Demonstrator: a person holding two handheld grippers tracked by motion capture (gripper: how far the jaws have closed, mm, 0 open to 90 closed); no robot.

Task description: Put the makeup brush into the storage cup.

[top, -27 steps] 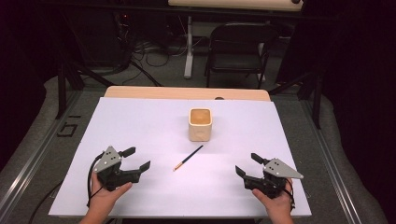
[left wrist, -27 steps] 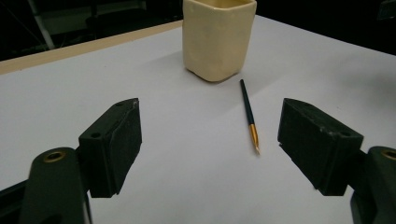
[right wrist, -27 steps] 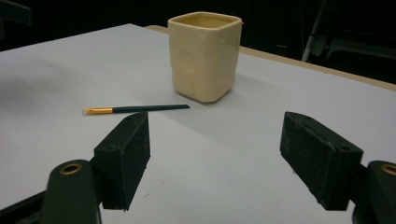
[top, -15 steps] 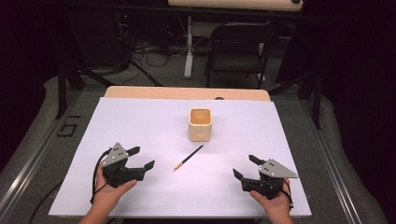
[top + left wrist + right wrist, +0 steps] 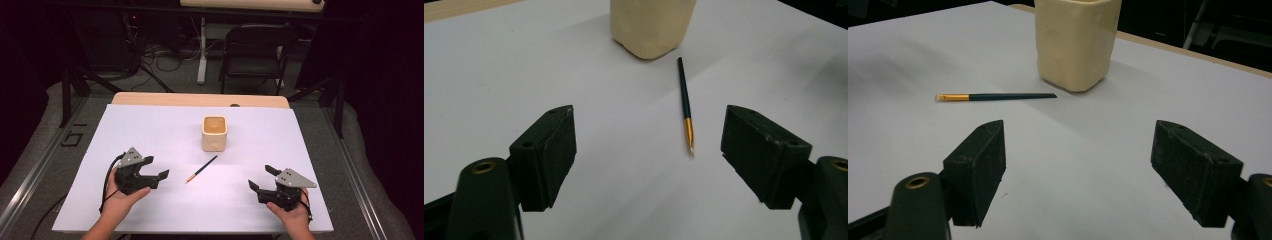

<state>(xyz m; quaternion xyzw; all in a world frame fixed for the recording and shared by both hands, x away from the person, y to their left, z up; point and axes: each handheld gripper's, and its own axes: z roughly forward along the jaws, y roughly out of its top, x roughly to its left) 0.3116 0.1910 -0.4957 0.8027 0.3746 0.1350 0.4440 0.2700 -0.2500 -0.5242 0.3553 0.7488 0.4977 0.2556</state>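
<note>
Your left gripper point(image 5: 154, 171) sits low over the tabletop point(image 5: 150, 130) with its jaws wide apart and nothing between them. The thin brush point(image 5: 685, 110) lies flat just ahead of those jaws, nearer the right one, its gold ferrule and pale tip pointing back toward you and its dark green handle running away toward the cup point(image 5: 651, 25). Your right gripper point(image 5: 261, 179) is likewise spread and empty. From its jaws the brush lies ahead and to the left, well apart. Both likely rest at the near edge as a ready pose. The cup is cream, matte, square with rounded corners and stands upright; the tabletop is smooth white.
</note>
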